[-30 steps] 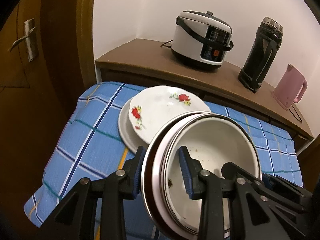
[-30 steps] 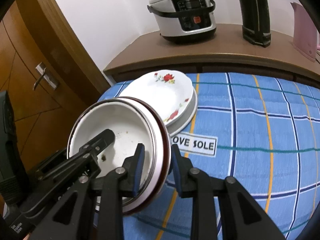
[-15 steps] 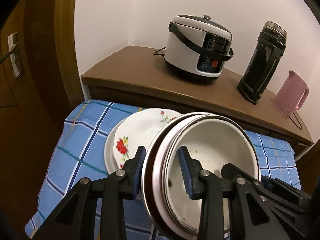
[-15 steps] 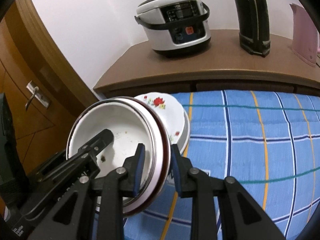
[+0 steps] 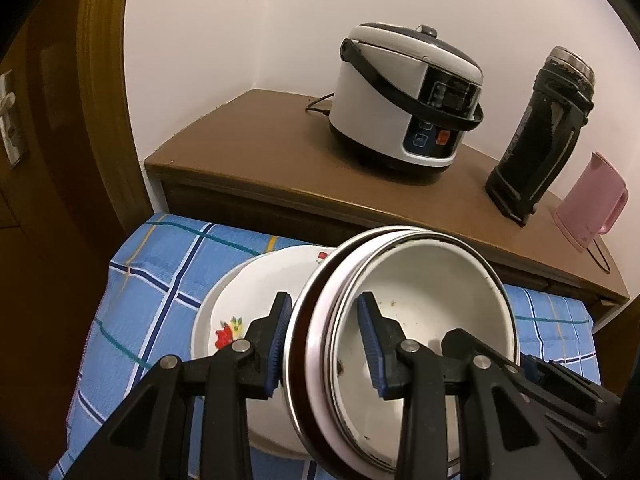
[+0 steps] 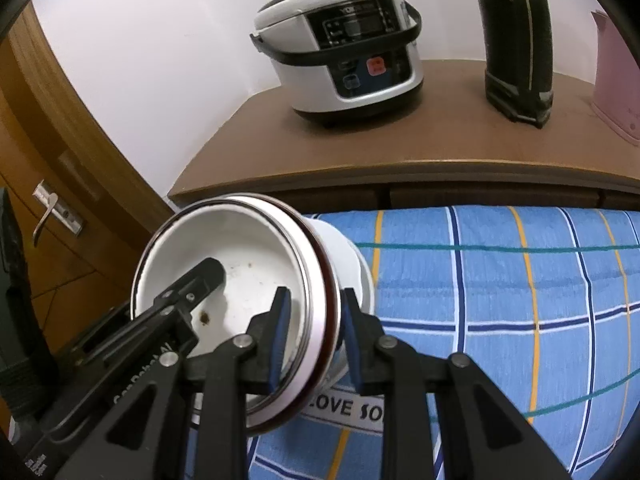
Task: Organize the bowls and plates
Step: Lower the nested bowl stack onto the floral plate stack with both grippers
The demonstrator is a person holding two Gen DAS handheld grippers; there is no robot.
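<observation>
Two grippers, one load: both clamp the rim of the same nested bowls, on opposite sides, carried tilted over the table.

Left wrist view, step in hand: the left gripper (image 5: pixel 322 340) carries the stack of bowls (image 5: pixel 420 320) above the flowered plates (image 5: pixel 256 292); this reads as the carry phase of stacking bowls onto plates.
Left wrist view, tool state: jaws partly closed, one blue pad outside the stack's wall and one inside the top bowl, pressing on the rims between them.
Left wrist view, task things: the plates lie on the blue checked cloth (image 5: pixel 152 280), partly hidden behind the bowls; the bowls hang clear of the cloth, mouth turned toward the camera.
Left wrist view, hand pose: the gripper points forward and downward, toward the wooden sideboard (image 5: pixel 248 152) with the rice cooker (image 5: pixel 408 100).

Right wrist view, tool state: the right gripper (image 6: pixel 314 328) grips the opposite rim, one pad inside the bowl and one outside, narrowly set and holding.
Right wrist view, task things: the bowls (image 6: pixel 240 264) cover most of the plates, of which only a white edge (image 6: pixel 362 276) shows beyond them.
Right wrist view, hand pose: angled down, with the left gripper's finger reaching into the bowl from the lower left.
Right wrist view, next move: probably level the stack, centre it over the plates, lower it with both hands together, and only then release; uneven lowering could make the bowls slip.
</observation>
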